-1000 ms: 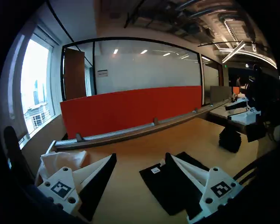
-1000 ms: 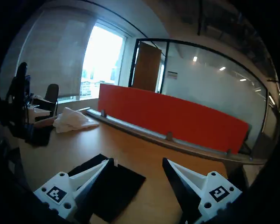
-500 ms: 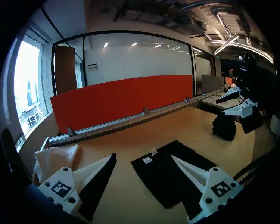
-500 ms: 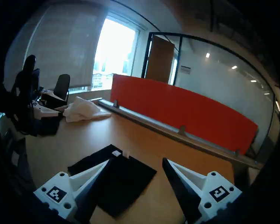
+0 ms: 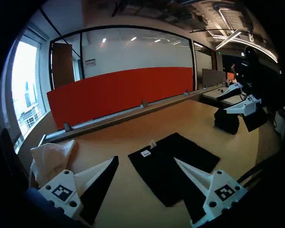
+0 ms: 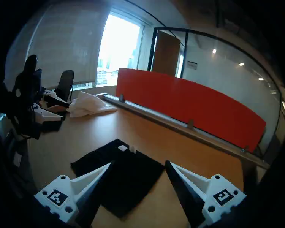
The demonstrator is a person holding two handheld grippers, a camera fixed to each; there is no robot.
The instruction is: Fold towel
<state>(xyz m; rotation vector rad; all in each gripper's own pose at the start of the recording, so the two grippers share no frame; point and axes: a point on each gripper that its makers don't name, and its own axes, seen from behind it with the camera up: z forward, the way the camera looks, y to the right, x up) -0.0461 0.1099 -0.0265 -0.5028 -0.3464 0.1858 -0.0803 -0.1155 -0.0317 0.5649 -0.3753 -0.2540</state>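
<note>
A black towel (image 5: 169,167) lies flat on the wooden table (image 5: 150,129), with a small white tag near its far edge. My left gripper (image 5: 145,159) hovers open above the towel's near-left part, nothing between its fingers. In the right gripper view the same towel (image 6: 121,176) spreads out below my right gripper (image 6: 138,162), which is also open and holding nothing. The right gripper (image 5: 241,107) also shows far off at the right of the left gripper view. The left gripper (image 6: 47,114) shows at the left edge of the right gripper view.
A crumpled white cloth (image 5: 49,159) sits at the table's left end, seen also as white cloth (image 6: 87,104). A stack of folded black towels (image 5: 227,121) stands at the right. A red divider (image 5: 123,93) with a metal rail lines the table's far edge. An office chair (image 6: 64,84) stands by the window.
Both views have shifted so the black towel shows more fully and sits closer under the fingers. Both grippers stay open.
</note>
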